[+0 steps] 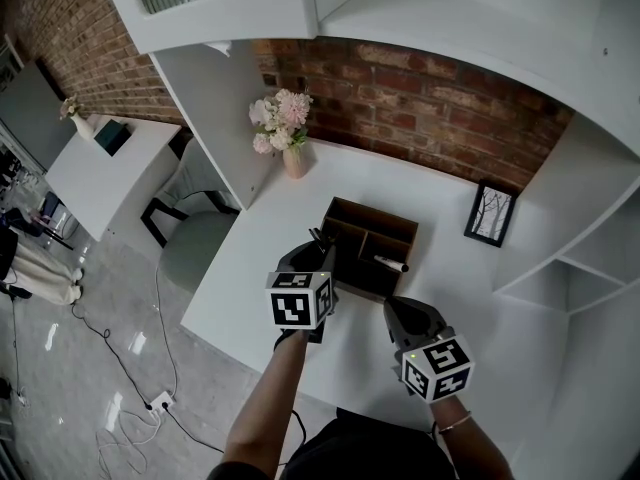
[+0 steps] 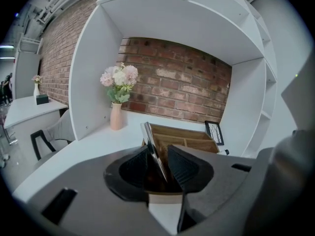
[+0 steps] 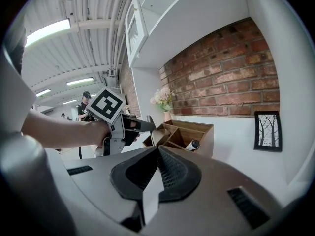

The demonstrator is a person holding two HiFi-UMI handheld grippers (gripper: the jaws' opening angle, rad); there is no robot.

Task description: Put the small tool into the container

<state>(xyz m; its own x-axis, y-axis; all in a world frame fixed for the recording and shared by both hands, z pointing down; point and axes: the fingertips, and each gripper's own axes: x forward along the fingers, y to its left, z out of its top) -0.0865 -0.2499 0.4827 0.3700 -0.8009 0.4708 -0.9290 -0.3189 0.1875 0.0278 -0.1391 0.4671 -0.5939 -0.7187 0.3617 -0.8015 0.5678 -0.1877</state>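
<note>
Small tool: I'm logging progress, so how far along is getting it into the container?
Done: the small tool is at the container's near corner. In hand: it leans between the left hand-held gripper's open jaws, unpinched. Left: dropping it fully inside. The right hand-held gripper is shut, empty.

Pink flowers (image 1: 283, 116) — framed print (image 1: 490, 213), seemingly trees

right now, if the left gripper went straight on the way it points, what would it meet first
Most likely the box just ahead. The tool leaning between the left gripper's open jaws sticks out and would touch it first; depth is unclear.
</note>
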